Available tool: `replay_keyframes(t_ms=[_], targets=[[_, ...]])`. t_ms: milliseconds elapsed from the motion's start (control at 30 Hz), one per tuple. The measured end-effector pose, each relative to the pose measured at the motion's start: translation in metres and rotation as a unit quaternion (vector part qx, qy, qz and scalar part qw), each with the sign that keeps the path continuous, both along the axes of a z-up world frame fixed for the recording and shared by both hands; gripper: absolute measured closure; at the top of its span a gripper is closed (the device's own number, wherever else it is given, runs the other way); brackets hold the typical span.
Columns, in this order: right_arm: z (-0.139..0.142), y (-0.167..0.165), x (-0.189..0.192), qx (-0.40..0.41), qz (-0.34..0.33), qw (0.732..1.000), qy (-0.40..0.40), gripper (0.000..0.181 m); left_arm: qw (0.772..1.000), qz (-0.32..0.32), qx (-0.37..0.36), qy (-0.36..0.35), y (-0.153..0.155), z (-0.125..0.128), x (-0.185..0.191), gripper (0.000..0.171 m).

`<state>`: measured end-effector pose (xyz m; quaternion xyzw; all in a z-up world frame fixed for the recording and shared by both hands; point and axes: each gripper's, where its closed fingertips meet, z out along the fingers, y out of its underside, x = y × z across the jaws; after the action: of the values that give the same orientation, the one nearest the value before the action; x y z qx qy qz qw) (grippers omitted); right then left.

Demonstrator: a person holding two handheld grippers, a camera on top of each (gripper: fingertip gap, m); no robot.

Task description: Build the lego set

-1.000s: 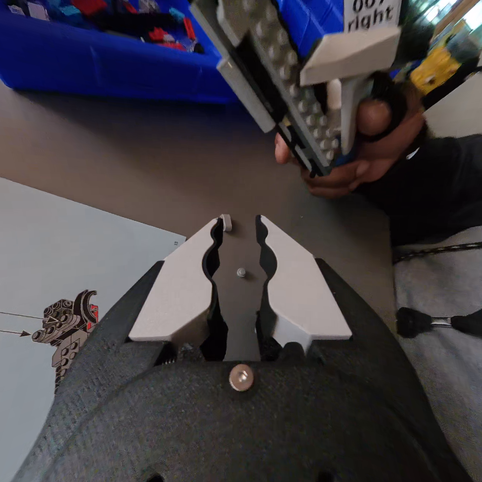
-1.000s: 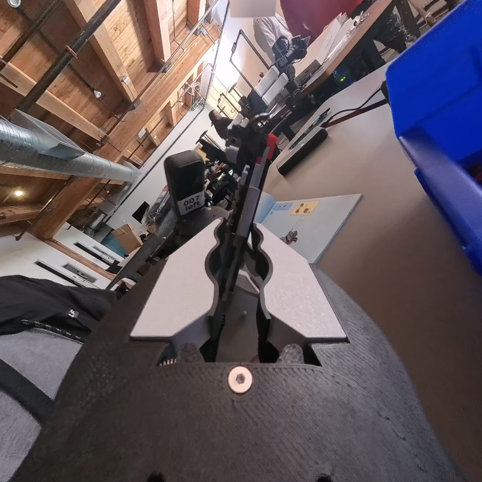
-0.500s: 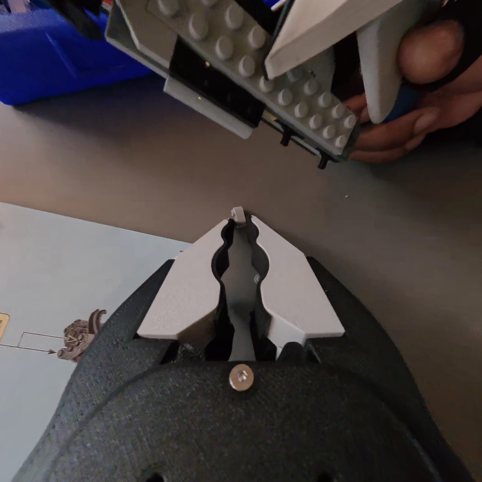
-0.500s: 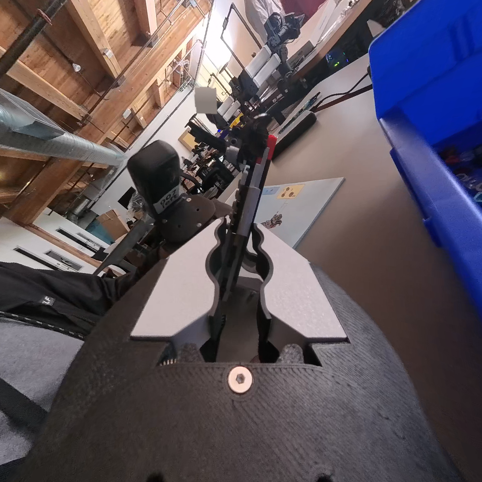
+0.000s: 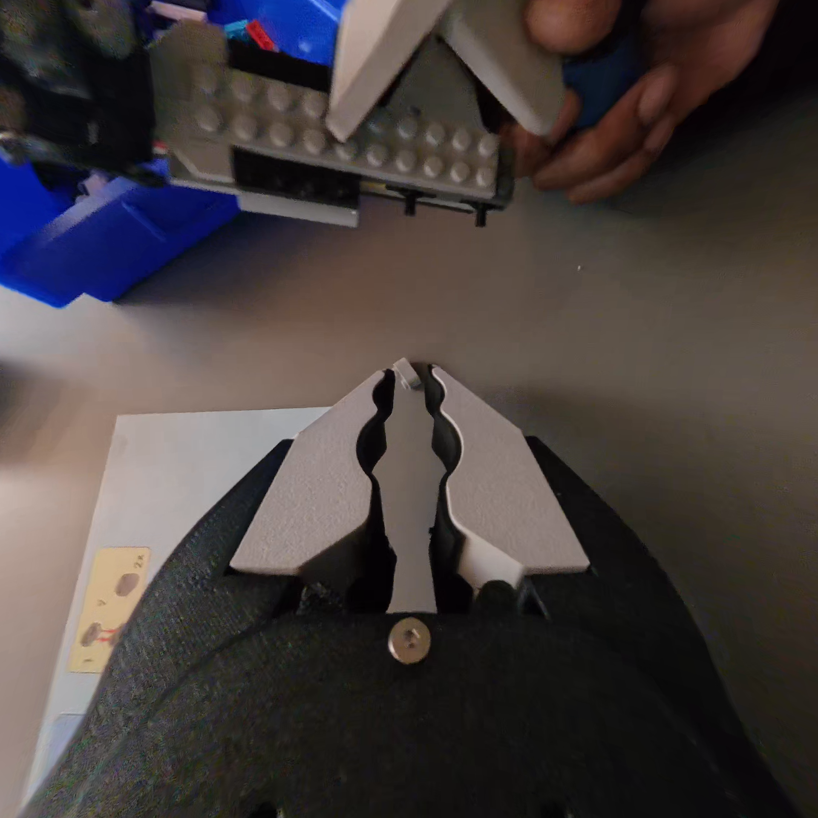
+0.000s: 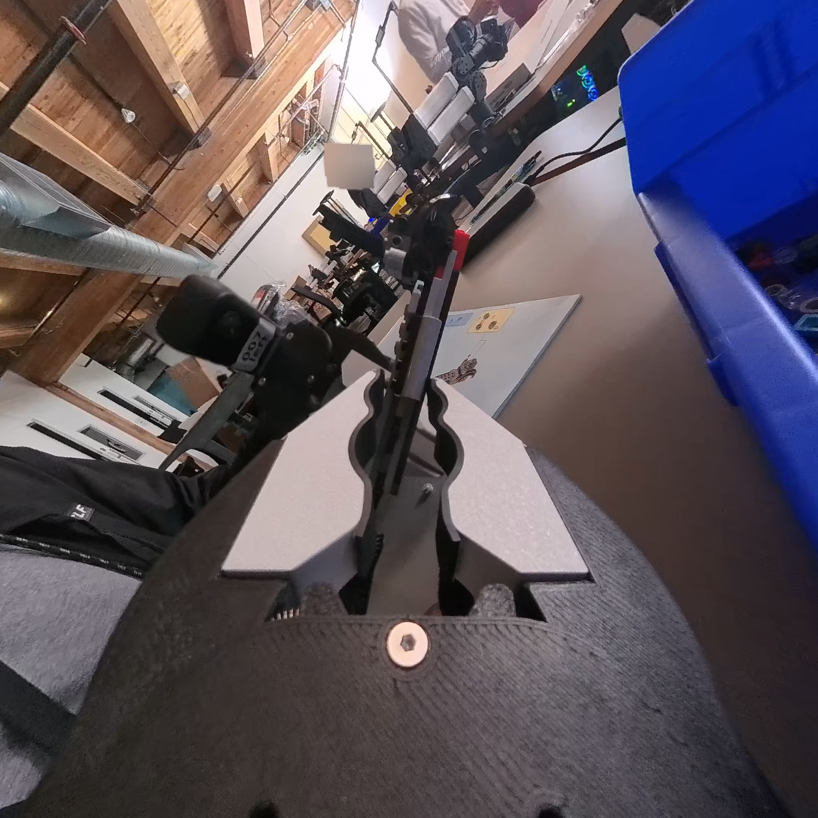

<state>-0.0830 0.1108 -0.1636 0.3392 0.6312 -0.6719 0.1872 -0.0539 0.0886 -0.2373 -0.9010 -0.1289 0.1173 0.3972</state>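
My left gripper (image 5: 409,376) is shut on a tiny grey lego piece (image 5: 406,374) pinched at its fingertips, above the table. A short way beyond it hangs the grey and black lego model (image 5: 336,146), studs facing me, held edge-on by my right gripper (image 6: 405,389), which is shut on it. In the right wrist view the model (image 6: 425,327) rises from between the fingers, with a red piece at its far end. The left gripper body (image 6: 283,354) shows at the left of that view. A hand (image 5: 628,102) holds the right gripper.
A blue bin (image 5: 102,234) of loose lego pieces stands at the back left; it is at the right in the right wrist view (image 6: 730,221). The instruction booklet (image 5: 177,478) lies open on the table under my left gripper. A black sleeve (image 6: 79,509) is at left. My right fingertips sit around 8 cm from my left ones.
My left gripper closed on the tiny grey piece and lifted it off the table. The model in the right gripper swung closer and turned level above the left fingertips.
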Motion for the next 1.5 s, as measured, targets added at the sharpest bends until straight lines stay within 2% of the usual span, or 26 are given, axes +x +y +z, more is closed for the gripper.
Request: replay_keyframes(t_ms=[167,233,433,700,1500], targets=[[0.002,0.003,-0.003,-0.001,-0.006,1.000,0.003,0.161,0.986,0.065,0.092,-0.119,0.000,0.009,-0.007,0.162],[0.002,0.003,-0.003,-0.002,-0.007,1.000,0.002,0.161,0.984,0.076,0.086,-0.137,0.000,0.004,-0.007,0.162],[0.001,0.002,-0.002,-0.001,-0.003,1.000,0.000,0.161,0.988,0.084,0.036,-0.127,0.003,-0.011,-0.006,0.160],[0.000,0.001,-0.001,0.000,-0.001,1.000,-0.003,0.161,0.991,0.083,0.013,-0.103,0.004,-0.012,-0.006,0.159],[-0.002,0.000,-0.001,0.000,-0.001,1.000,-0.005,0.162,0.993,0.072,-0.001,-0.096,0.009,-0.015,-0.002,0.154]])
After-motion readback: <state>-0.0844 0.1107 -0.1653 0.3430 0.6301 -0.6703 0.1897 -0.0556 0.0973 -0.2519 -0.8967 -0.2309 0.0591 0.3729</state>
